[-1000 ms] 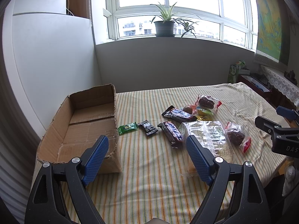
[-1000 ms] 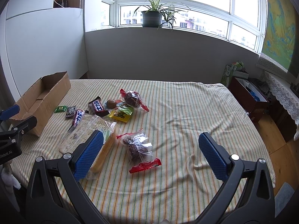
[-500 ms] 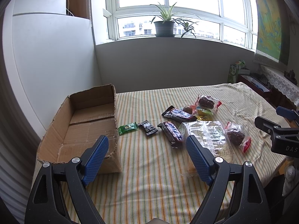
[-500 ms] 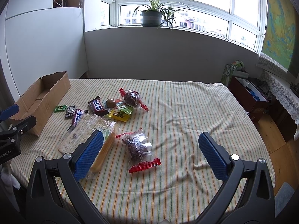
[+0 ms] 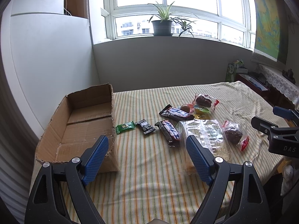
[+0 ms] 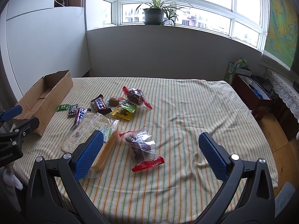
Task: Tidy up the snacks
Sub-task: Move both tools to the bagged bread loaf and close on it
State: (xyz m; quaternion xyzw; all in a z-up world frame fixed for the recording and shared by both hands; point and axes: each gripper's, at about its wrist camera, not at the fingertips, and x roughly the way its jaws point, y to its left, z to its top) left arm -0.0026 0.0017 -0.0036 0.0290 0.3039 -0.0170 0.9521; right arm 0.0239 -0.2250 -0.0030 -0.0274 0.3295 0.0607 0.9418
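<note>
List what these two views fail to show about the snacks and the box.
- Cardboard box: in the right wrist view, its near wall hides the floor inside.
- Large clear bread pack: its near end sits behind a blue finger in both views.
- Green packet and small black packet: print too small to read.
- Round brown item: half covered by neighbouring wrappers; identity unclear.

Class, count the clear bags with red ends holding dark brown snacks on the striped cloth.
2. One clear bag lies nearest the right gripper; the other lies farther back beside the kiwi. None seems hidden.
</note>
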